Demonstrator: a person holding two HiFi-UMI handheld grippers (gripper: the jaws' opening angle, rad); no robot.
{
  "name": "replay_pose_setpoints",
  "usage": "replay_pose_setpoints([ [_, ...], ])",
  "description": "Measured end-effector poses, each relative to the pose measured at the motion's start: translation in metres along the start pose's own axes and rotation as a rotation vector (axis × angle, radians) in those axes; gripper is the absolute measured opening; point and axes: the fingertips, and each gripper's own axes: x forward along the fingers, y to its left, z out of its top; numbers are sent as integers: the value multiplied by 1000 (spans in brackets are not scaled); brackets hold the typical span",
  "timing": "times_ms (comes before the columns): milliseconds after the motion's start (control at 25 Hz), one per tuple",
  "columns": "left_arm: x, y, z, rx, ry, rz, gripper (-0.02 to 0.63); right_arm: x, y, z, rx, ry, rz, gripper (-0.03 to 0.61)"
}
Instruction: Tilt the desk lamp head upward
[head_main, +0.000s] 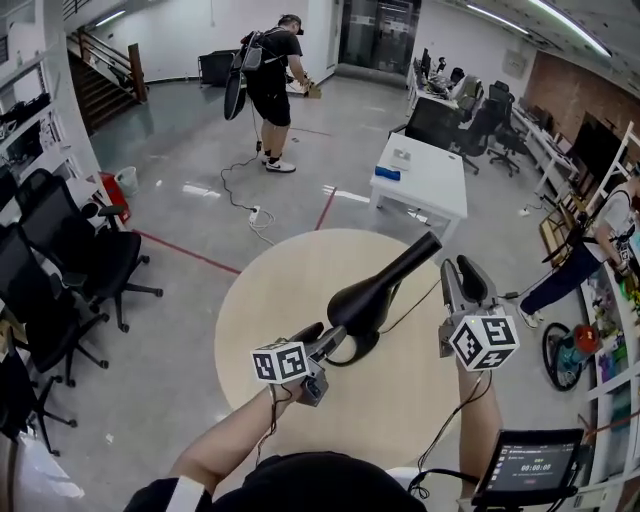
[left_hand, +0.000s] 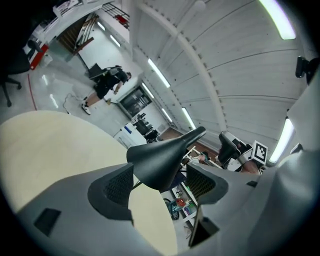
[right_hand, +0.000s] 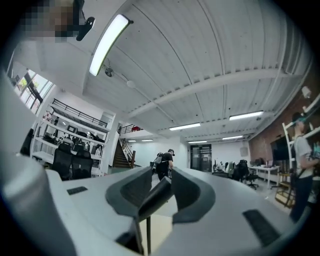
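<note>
A black desk lamp (head_main: 375, 295) stands on the round beige table (head_main: 270, 300), its tapered head slanting up to the right. My left gripper (head_main: 325, 342) sits at the lamp's lower left end. In the left gripper view the wide end of the lamp (left_hand: 160, 160) lies between the spread jaws of the left gripper (left_hand: 160, 182), and the pads do not press on it. My right gripper (head_main: 463, 268) is raised just right of the lamp's tip, apart from it. Its jaws are drawn together, and the right gripper (right_hand: 160, 192) shows only a dark narrow strip between them.
Black office chairs (head_main: 70, 250) crowd the left side. A white desk (head_main: 420, 170) stands beyond the table, and a person (head_main: 270, 80) stands far off on the grey floor. Another person (head_main: 600, 240) is at the right by shelves. A small screen (head_main: 530, 465) hangs at the lower right.
</note>
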Motion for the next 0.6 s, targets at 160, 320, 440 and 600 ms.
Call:
replay_pose_setpoints([
  [160,12,3,-6,-85,6,-21,328,29,-2,6,2,10,66,103],
  [320,21,4,-11,-170,-3,-47,328,52,-1,-3,-12,63,119,103],
  [440,21,12,-10,-229,-31,-52,328,63,-4,-15,-7,100,132,101],
  [600,17,18,-11,-249,-43,-55,327,65,-6,-21,23,106,140,101],
])
